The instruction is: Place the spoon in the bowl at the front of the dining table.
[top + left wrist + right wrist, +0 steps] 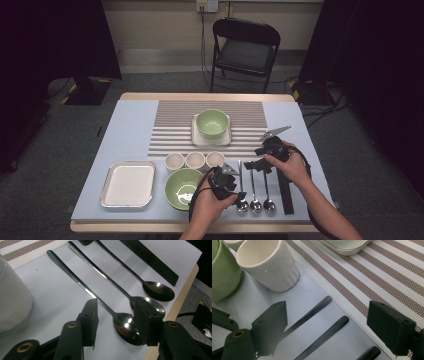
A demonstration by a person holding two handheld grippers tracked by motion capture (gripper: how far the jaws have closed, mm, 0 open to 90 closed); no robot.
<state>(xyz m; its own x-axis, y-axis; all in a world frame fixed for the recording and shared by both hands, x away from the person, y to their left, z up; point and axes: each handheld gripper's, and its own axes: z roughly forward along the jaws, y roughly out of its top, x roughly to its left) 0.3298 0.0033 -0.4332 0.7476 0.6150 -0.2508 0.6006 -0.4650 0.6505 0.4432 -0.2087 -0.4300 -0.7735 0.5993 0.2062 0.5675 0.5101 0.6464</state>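
- No writing, brand name, number or sign can be read in any of the three views.
- The cups, bowls, tray, spoons and mat carry no lettering that can be made out.

Green bowl (183,188), cream cups (195,160), shiny silver spoons (255,192), brown-and-white striped mat (172,125).
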